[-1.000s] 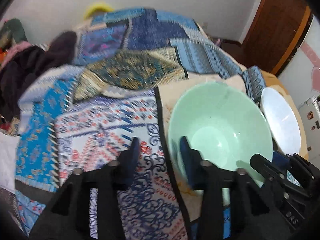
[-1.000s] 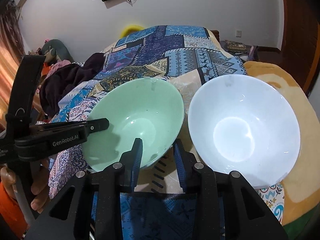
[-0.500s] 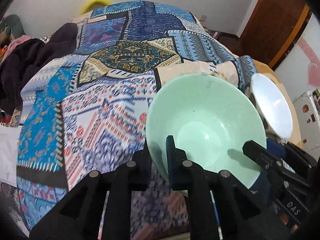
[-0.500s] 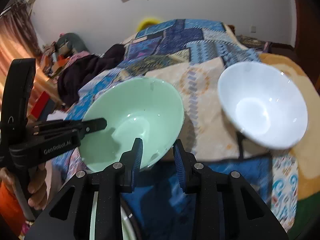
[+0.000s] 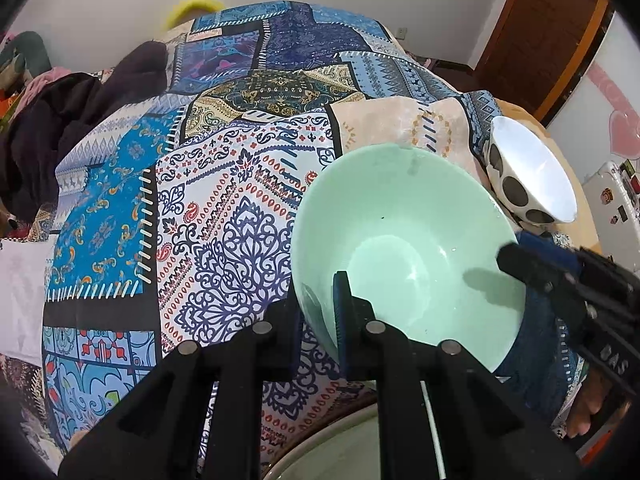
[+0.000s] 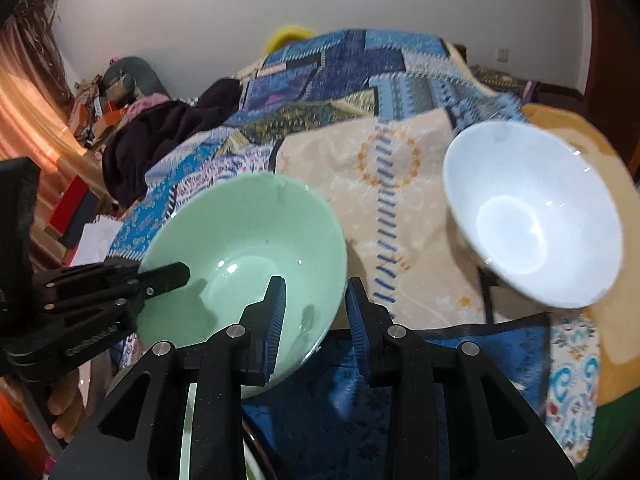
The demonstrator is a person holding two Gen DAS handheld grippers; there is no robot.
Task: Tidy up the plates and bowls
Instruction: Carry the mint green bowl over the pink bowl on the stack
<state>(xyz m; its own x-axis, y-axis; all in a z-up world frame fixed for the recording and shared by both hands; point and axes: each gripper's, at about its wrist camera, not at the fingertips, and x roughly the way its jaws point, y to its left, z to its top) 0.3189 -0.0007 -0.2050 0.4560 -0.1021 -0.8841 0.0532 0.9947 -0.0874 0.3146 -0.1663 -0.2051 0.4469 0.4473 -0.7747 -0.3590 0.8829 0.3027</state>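
A pale green bowl (image 5: 404,240) hangs tilted over the patchwork quilt (image 5: 200,220), held by both grippers. My left gripper (image 5: 318,320) is shut on its near rim, one finger inside and one outside. In the right wrist view the green bowl (image 6: 240,240) has my right gripper (image 6: 316,316) shut on its right-hand wall, and the left gripper (image 6: 160,276) clamps the opposite rim. A white bowl (image 6: 532,216) with black spots on its outside (image 5: 512,188) rests tilted on the quilt, apart from the green bowl to its right.
A pale green dish (image 5: 340,460) with a dark rim lies below the grippers at the bed's near edge. Dark clothes (image 6: 168,136) are heaped at the quilt's left side. A person's fingers (image 6: 60,408) hold the left gripper's handle. A brown door stands at far right.
My left gripper has shut on the green bowl's rim. The green bowl, held by both grippers, has moved away from the white bowl toward the bed's near edge.
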